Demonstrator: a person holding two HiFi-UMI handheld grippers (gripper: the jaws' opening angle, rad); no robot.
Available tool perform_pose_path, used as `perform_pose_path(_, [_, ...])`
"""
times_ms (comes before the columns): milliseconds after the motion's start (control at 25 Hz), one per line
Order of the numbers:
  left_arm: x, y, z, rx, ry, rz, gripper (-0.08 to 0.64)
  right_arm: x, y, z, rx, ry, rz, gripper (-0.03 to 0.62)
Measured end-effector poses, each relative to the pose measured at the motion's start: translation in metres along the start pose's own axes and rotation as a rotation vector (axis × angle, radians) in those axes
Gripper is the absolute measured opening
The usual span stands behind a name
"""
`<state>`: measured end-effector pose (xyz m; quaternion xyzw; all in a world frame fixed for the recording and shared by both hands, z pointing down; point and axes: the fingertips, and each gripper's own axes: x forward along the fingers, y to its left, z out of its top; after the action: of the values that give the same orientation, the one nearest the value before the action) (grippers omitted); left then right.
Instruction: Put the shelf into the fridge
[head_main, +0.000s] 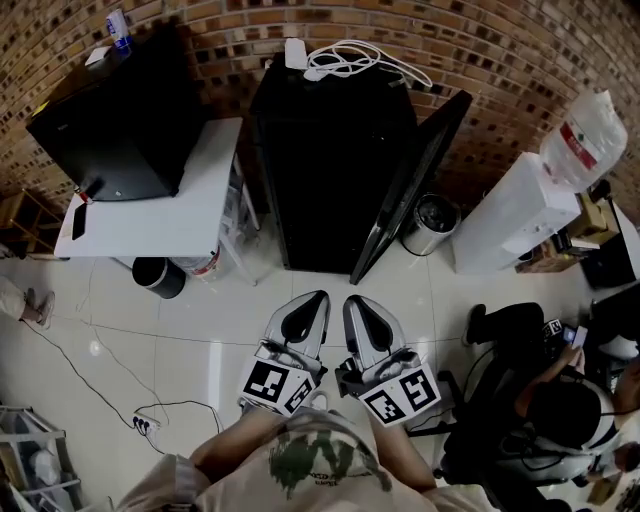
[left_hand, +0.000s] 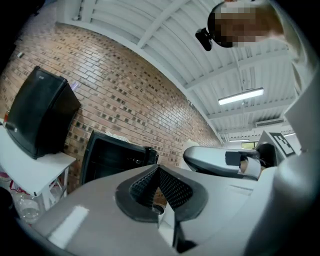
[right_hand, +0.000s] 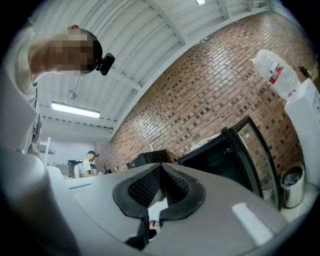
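Left gripper and right gripper wait side by side, just short of the open fridge.
Fingers on both are clenched on nothing. The shelf shows in no view, so it has yet to be found. My judgement: take it by its edges with both grippers, keep it level, and slide it straight in. The door swings out at the fridge's right with a bin just behind it, and a white table crowds the fridge's left.
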<state>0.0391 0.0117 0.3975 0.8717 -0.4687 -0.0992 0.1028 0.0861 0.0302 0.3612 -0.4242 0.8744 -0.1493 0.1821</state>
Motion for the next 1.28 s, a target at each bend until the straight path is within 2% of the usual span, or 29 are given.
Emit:
perform_pose_path(200, [-0.024,-0.028,0.005,0.013,-0.01,0.016,-0.026,-0.034,0.016,0.008,0.01,-0.012,0.022,0.0])
perform_pose_path(520, [-0.049,-0.044,0.011,0.037,-0.014,0.023,-0.026,-0.051,0.041,0.004,-0.019,0.007,0.049,0.0])
perform_pose_path(720, [-0.056,-0.043,0.016,0.022,-0.011,0.014,-0.026,-0.05,0.052,0.0,-0.055,0.034,0.031,0.0])
perform_pose_path(1280, [-0.072,-0.021,0.023,-0.01,-0.007,-0.033,-0.026,-0.034,0.071,-0.013,-0.066,0.038,-0.018,0.0])
